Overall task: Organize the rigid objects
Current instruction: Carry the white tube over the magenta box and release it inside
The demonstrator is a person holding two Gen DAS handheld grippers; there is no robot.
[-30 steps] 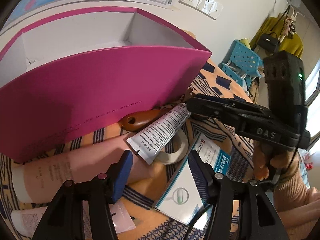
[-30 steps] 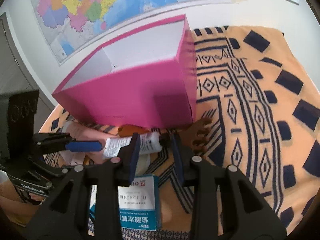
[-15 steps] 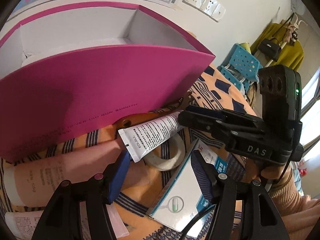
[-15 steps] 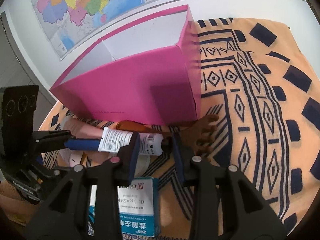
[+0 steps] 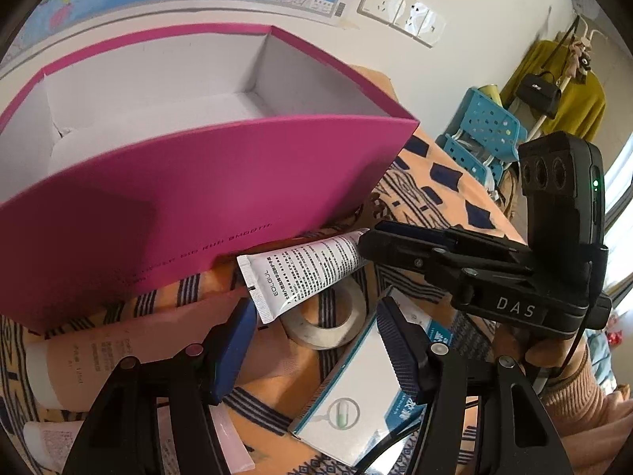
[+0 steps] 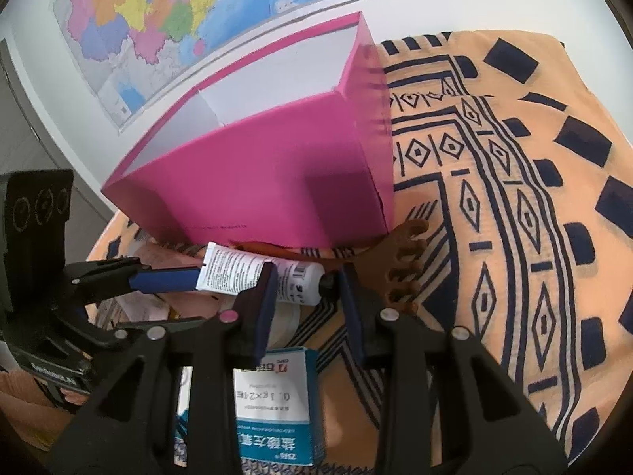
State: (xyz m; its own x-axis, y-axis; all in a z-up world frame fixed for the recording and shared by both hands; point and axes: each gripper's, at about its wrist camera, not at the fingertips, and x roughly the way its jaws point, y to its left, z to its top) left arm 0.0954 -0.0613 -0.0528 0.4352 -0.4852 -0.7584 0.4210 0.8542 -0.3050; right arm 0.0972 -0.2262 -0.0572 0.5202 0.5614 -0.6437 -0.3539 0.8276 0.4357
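Seen from the left wrist view, far left: a pale pink tube (image 5: 118, 352) lying flat on the orange patterned cloth (image 5: 447, 198). Behind it, an open pink box (image 5: 221, 182), white inside, standing on the cloth. At centre, the left gripper (image 5: 312, 336), jaws parted with nothing pressed between the pads, just above a roll of tape (image 5: 328, 320). Right of that, a white and teal medicine carton (image 5: 356, 392) lying flat. Above the tape, a white tube (image 5: 300, 273) raised clear of the cloth, in front of the box's near wall. Farther right, the right gripper (image 6: 304, 289), clamped on the white tube's cap end, crimped tail pointing left. Rightmost, a brown wooden comb (image 6: 399, 261) by the box corner.
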